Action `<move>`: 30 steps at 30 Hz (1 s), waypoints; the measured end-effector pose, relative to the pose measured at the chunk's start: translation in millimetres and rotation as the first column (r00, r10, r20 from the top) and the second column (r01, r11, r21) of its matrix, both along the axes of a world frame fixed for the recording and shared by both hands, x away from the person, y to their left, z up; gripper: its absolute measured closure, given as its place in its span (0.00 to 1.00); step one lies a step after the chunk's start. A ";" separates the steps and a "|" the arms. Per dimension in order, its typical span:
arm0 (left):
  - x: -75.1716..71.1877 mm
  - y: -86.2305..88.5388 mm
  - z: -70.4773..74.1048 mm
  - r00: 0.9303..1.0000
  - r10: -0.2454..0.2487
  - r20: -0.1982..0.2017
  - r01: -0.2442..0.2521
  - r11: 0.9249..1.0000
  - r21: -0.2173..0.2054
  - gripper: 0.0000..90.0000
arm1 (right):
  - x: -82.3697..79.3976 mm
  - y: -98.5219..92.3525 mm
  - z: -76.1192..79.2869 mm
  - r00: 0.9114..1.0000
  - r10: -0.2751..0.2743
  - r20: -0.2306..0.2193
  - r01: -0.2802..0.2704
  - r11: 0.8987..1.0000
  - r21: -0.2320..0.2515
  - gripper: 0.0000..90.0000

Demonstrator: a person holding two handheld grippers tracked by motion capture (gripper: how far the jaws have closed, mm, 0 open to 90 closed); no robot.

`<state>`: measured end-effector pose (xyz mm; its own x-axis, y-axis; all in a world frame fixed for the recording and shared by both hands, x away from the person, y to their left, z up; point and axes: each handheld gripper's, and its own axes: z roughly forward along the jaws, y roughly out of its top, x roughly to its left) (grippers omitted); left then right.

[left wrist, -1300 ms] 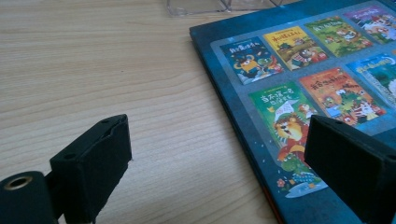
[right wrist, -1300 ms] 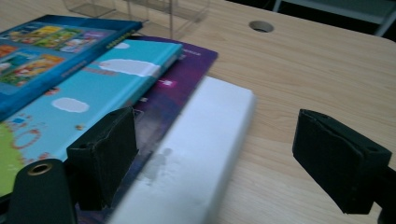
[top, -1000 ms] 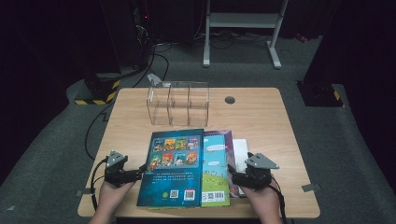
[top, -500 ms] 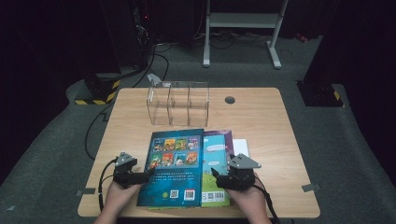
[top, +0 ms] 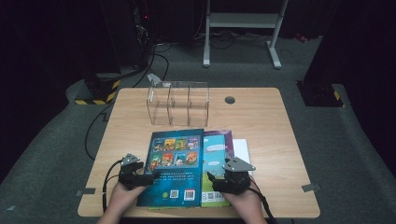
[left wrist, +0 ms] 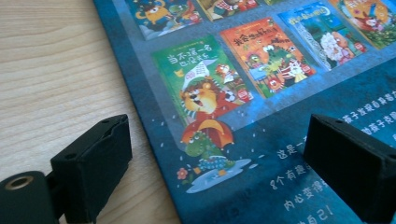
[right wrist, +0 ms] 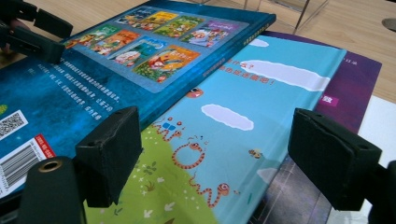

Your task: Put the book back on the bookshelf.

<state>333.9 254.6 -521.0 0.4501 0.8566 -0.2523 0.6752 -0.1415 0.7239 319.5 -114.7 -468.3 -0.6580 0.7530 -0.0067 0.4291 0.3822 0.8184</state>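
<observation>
A dark blue picture book (top: 175,163) lies back cover up on top of a stack near the table's front edge. Under it lie a light blue and green book (top: 217,151), a purple book (top: 228,136) and a white one (top: 243,149). My left gripper (top: 147,177) is open at the blue book's left edge. In the left gripper view, one jaw hangs over the wood (left wrist: 56,70) and the other over the blue book's cover (left wrist: 243,140). My right gripper (top: 211,180) is open low over the light blue book (right wrist: 233,116), with nothing between its pads.
A clear acrylic organiser (top: 180,102) with three compartments stands at the back of the wooden table (top: 266,121). A round cable hole (top: 229,100) sits to its right. A white stand (top: 243,21) is on the dark floor behind.
Both hands have moved inward to the stack. The right gripper came left from beside the white book to over the light blue one. The left gripper moved right to the blue book's edge.
</observation>
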 end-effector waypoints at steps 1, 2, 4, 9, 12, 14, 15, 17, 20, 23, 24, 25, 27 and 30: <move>0.2 -0.5 -0.2 1.000 0.000 -0.001 0.000 1.000 -0.005 0.09 | -0.6 0.8 -0.2 1.000 -0.001 -0.003 0.001 1.000 0.001 0.19; 0.6 -0.4 -0.5 1.000 -0.007 -0.003 0.007 1.000 -0.010 0.09 | -0.8 1.5 -0.7 1.000 0.002 -0.001 -0.002 1.000 0.000 0.19; 0.6 -1.8 -1.1 1.000 -0.015 -0.012 0.015 1.000 -0.022 0.08 | -1.4 4.2 -2.6 1.000 0.008 -0.004 -0.008 1.000 -0.007 0.19; 0.1 -2.0 -1.2 1.000 -0.019 -0.015 0.018 1.000 -0.021 0.08 | -1.7 6.3 -4.6 1.000 0.009 -0.007 -0.009 1.000 -0.013 0.19; -0.1 -2.5 -0.8 1.000 -0.016 -0.013 0.016 1.000 -0.014 0.08 | -1.5 7.2 -5.8 1.000 0.007 -0.014 -0.007 1.000 -0.016 0.19; -0.5 -2.9 -0.8 1.000 -0.015 -0.014 0.015 1.000 -0.016 0.08 | -1.6 7.0 -5.6 1.000 0.003 -0.016 -0.003 1.000 -0.012 0.19; -0.4 -2.8 -0.8 1.000 -0.015 -0.014 0.015 1.000 -0.015 0.08 | -1.5 6.9 -5.6 1.000 0.003 -0.014 -0.003 1.000 -0.013 0.19; -0.7 -3.1 -0.6 1.000 -0.012 -0.014 0.012 1.000 -0.012 0.08 | -1.5 7.0 -5.7 1.000 0.001 -0.015 -0.001 1.000 -0.013 0.19; -1.0 -3.8 -0.2 1.000 -0.009 -0.015 0.009 1.000 -0.011 0.08 | -1.4 7.4 -6.0 1.000 0.001 -0.013 -0.002 1.000 -0.017 0.19; -1.4 -4.1 0.2 1.000 -0.013 -0.019 0.013 1.000 -0.007 0.08 | -1.4 7.4 -6.0 1.000 0.001 -0.011 -0.001 1.000 -0.015 0.19; -1.7 -4.6 0.4 1.000 -0.013 -0.021 0.013 1.000 -0.010 0.08 | -1.6 7.4 -6.0 1.000 -0.001 -0.013 0.001 1.000 -0.014 0.19; -2.4 -5.7 0.6 1.000 -0.017 -0.021 0.016 1.000 -0.010 0.08 | -1.6 7.3 -6.0 1.000 -0.001 -0.013 0.001 1.000 -0.014 0.19; -4.1 -9.3 1.3 0.999 -0.034 -0.019 0.033 0.999 -0.014 0.09 | -1.5 6.9 -6.0 1.000 -0.001 -0.013 0.001 1.000 -0.014 0.19; -5.7 -16.4 2.9 0.998 -0.061 -0.010 0.061 0.998 -0.010 0.09 | -1.6 6.5 -6.1 1.000 -0.001 -0.012 0.001 1.000 -0.014 0.19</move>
